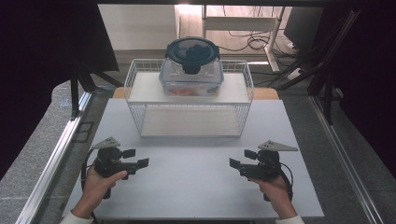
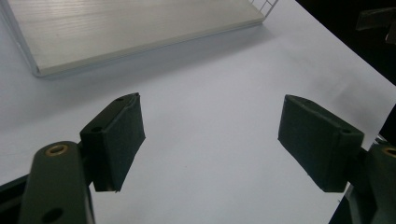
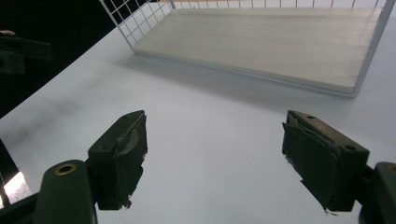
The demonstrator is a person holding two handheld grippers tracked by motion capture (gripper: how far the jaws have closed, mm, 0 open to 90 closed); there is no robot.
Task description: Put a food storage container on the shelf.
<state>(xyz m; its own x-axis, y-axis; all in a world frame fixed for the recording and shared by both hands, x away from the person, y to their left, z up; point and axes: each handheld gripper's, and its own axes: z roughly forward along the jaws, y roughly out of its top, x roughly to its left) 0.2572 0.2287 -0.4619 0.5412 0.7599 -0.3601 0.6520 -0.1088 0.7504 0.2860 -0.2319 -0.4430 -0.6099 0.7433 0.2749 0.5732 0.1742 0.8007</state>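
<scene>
Left gripper (image 1: 140,158) and right gripper (image 1: 239,158), jaws spread wide, empty, hover low over the bench (image 1: 196,186). Ahead, a lidded food container (image 1: 191,70) sits on the wire rack (image 1: 140,105)'s top shelf. A careless reach could snag the wire rim.
</scene>
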